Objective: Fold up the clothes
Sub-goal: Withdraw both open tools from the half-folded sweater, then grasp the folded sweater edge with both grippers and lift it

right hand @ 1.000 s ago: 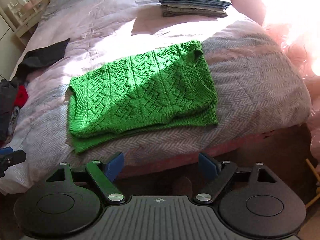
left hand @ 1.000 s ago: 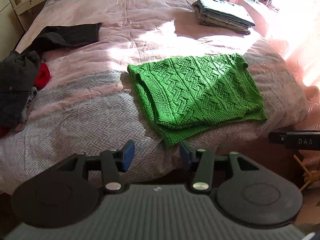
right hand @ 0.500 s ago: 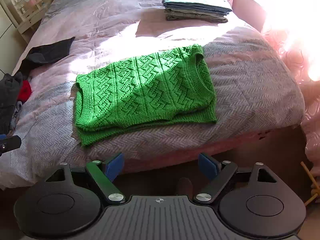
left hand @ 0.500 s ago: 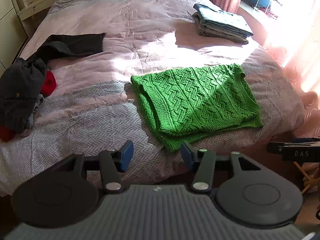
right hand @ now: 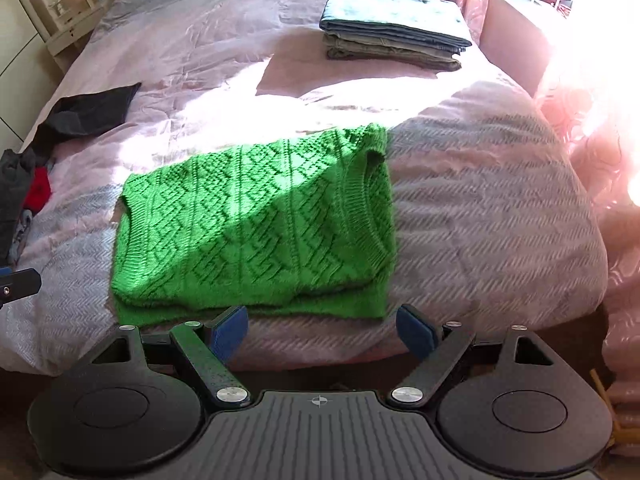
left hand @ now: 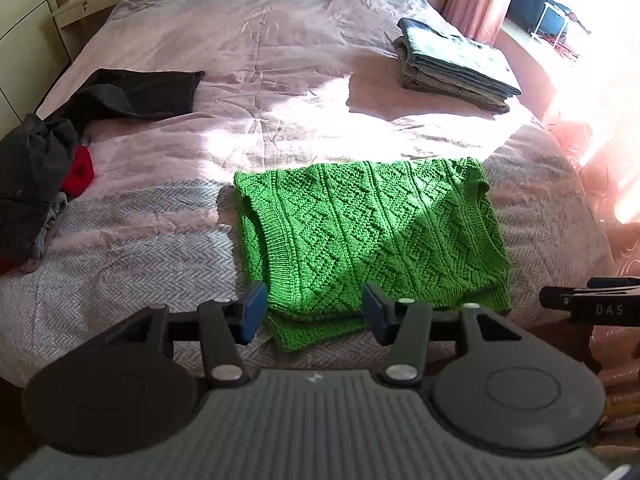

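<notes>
- Near the bed's foot edge lies your green cable-knit sweater (left hand: pixel 372 240), doubled flat, within easy reach.
- Your left gripper (left hand: pixel 314 314) and right gripper (right hand: pixel 322 330) hang spread apart, holding nothing.

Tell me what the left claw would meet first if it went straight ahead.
Probably the near folded edge of the green knitted sweater on the bed; the open left claw points right at it, though depth is unclear.

Bright green cable-knit sweater (left hand: pixel 372 240) ahead of blue-padded black left gripper (left hand: pixel 314 314); pink bedspread (left hand: pixel 260 60), grey herringbone blanket (left hand: pixel 120 264)
</notes>
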### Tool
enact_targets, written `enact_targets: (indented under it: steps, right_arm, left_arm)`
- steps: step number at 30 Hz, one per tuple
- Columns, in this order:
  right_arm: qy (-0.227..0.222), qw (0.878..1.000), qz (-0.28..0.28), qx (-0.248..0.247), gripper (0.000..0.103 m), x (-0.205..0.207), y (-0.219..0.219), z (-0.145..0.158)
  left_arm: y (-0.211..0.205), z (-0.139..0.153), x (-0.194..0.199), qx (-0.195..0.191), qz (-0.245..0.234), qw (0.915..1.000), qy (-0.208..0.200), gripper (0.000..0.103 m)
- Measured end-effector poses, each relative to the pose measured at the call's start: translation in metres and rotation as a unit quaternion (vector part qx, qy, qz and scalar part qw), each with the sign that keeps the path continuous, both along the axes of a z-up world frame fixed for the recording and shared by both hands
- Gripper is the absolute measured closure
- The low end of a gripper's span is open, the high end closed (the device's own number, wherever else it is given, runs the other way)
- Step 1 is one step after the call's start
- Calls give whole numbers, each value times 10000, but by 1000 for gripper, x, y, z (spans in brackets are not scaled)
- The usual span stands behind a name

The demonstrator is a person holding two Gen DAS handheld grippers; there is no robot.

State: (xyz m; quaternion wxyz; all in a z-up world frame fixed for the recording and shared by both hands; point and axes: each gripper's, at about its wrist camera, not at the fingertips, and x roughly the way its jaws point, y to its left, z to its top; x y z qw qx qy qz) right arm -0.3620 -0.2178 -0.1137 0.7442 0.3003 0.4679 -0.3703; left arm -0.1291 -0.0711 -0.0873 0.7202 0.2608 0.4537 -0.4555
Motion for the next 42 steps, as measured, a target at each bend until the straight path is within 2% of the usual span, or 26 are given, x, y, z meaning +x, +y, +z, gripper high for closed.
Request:
enact_targets:
  steps: [4, 12, 14, 19, 24, 25, 26, 27, 30, 33, 39, 42]
  right_arm:
    - [132, 9997, 139, 129, 19, -9, -22, -15]
    - [433, 9959, 447, 659, 19, -12, -32, -50]
    - [490, 9945, 497, 778, 19, -11, -33, -58]
    - [443, 9955, 323, 773, 19, -12, -32, -78]
    - [-259, 9990, -216, 278, 19, -16, -51, -87]
    - [-452, 9981, -343, 242, 28, -17, -58, -89]
    - [-644, 9966, -471, 206, 46, -19, -66, -92]
    - [-836, 9946, -597, 169, 51, -20, -73, -95]
    - [-1416, 9867, -788, 104, 53, -21, -99, -104]
    - [-1814, 9807, -736, -1, 64, -20, -120, -118]
    - [-2491, 9670, -544, -2, 66, -24, -151, -160]
    - [-2839, 9579, -402, 138, 66, -28, -163, -180]
  left_arm:
    - [-15, -12, -11, 104, 208, 9997, 79, 55]
    - [-8, -38, -14, 674, 512, 9961, 247, 56]
    - [-7, -42, -12, 693, 501, 9959, 311, 61]
    - [-9, -61, 6, 585, 427, 9966, 397, 63]
    - [-25, -94, 38, 299, 186, 9984, 432, 74]
    - [-29, -99, 44, 214, 130, 9988, 423, 75]
    - [-32, -103, 50, 103, 69, 9990, 418, 76]
    - [-36, -107, 55, -8, 8, 9991, 413, 76]
    - [-44, -121, 68, -372, -180, 9981, 464, 76]
    - [-45, -139, 82, -719, -135, 9956, 594, 76]
    - [-42, -175, 113, -1409, -25, 9883, 586, 76]
    - [-35, -187, 122, -1734, -44, 9819, 760, 76]
